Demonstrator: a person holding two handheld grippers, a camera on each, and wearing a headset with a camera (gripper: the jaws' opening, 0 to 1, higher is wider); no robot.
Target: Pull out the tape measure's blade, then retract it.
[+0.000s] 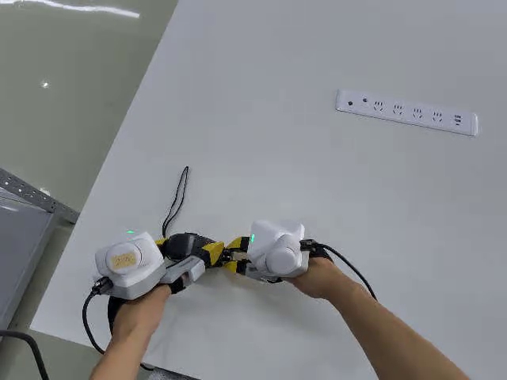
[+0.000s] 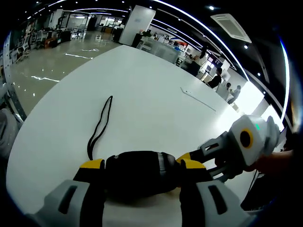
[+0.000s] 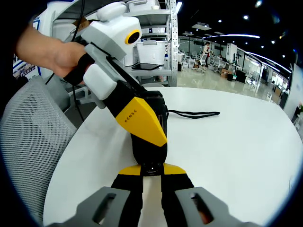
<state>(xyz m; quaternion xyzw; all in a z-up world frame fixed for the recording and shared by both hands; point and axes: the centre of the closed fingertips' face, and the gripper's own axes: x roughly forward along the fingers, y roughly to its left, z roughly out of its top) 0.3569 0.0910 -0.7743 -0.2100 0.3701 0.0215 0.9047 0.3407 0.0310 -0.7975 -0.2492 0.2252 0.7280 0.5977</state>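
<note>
The black tape measure (image 1: pixel 187 240) lies near the table's front left edge, its black wrist strap (image 1: pixel 176 202) trailing away across the top. My left gripper (image 1: pixel 188 247) is shut on the case, a yellow-tipped jaw on each side of the tape measure (image 2: pixel 137 176). My right gripper (image 1: pixel 227 256) faces it from the right. In the right gripper view, that gripper (image 3: pixel 151 169) is shut on the blade's end tab at the mouth of the case (image 3: pixel 149 132). No length of blade shows between them.
A white power strip (image 1: pixel 406 112) lies at the far right of the white table (image 1: pixel 277 142). The table's edge runs close by on the left, with a grey metal shelf (image 1: pixel 24 206) beyond it. A mesh chair (image 3: pixel 28 151) stands beside the table.
</note>
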